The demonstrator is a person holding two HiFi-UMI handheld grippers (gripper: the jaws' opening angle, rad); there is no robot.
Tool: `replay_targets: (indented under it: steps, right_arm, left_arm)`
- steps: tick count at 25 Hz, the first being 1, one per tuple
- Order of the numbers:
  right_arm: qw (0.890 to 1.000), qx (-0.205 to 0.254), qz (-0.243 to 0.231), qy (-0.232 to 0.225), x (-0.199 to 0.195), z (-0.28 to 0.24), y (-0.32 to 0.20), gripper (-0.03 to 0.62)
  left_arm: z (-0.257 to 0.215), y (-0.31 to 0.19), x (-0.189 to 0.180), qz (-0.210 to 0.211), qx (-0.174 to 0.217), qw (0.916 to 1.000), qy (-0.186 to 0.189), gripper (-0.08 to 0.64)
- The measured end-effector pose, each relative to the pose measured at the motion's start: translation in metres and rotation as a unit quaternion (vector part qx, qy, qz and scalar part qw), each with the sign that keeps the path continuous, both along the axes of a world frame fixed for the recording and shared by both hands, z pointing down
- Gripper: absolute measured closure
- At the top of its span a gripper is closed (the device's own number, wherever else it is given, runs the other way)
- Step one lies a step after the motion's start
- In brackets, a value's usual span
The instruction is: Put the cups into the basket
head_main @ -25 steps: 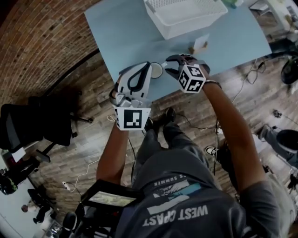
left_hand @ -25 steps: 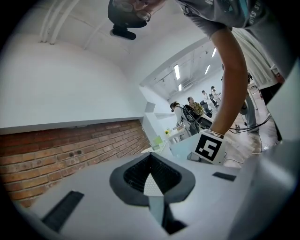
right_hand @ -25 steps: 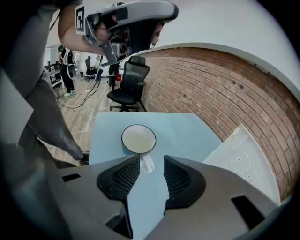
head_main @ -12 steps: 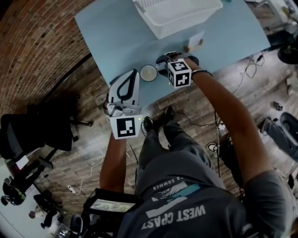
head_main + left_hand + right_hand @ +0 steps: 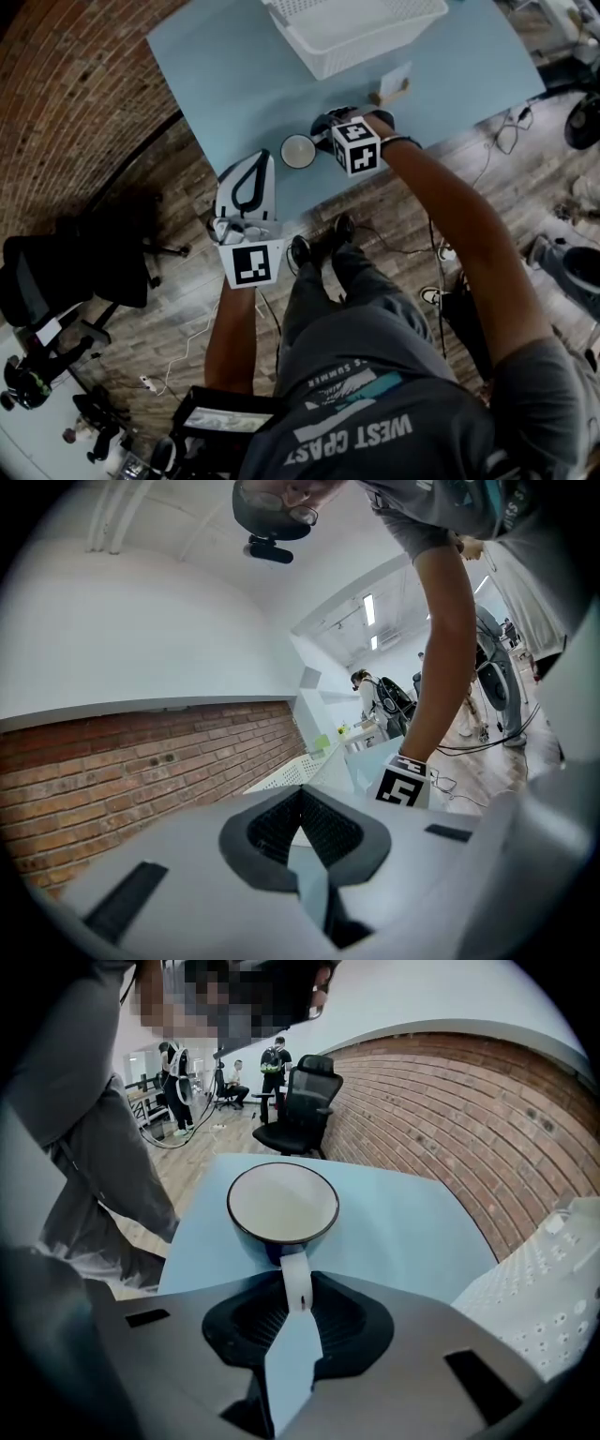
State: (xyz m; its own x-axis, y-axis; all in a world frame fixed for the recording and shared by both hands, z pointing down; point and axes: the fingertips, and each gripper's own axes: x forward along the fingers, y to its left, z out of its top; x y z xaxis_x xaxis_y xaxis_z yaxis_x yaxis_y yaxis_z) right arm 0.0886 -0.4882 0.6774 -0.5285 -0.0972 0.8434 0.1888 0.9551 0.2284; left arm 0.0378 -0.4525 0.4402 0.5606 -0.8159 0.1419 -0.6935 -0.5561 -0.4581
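Right gripper (image 5: 296,1288), jaws just closing, pinches the handle of the white cup (image 5: 281,1206), which stands upright on the blue table (image 5: 220,84), apart from the white basket (image 5: 361,33); left gripper (image 5: 302,794) is pressed together, empty.

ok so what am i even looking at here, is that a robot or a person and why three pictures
It's a person, not a robot, holding a two-jaw gripper in each hand; the marker cubes are part of them. The head view looks down from a camera on the person's head; the other two come from cameras riding on the grippers, looking along their jaws. On the light blue table are a white basket, a cup and a small card on a block. The left gripper is shut and empty. The right gripper has just been closing its jaws, which now pinch the cup's white handle; the cup stands on the table.
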Motion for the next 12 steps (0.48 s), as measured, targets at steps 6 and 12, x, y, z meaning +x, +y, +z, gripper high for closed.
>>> replay_targets:
  steps: [6,12]
  right_arm:
    - [0.994,-0.046,0.085,-0.055,0.0,-0.007,0.001,0.525]
    - [0.975,-0.071,0.18,-0.106,0.009,-0.011,0.0,0.525]
  left_arm:
    - [-0.001,0.001,-0.001,0.0,0.001,1.0,0.001,0.559]
    - [-0.002,-0.001,-0.003,0.0,-0.001,1.0,0.005,0.56]
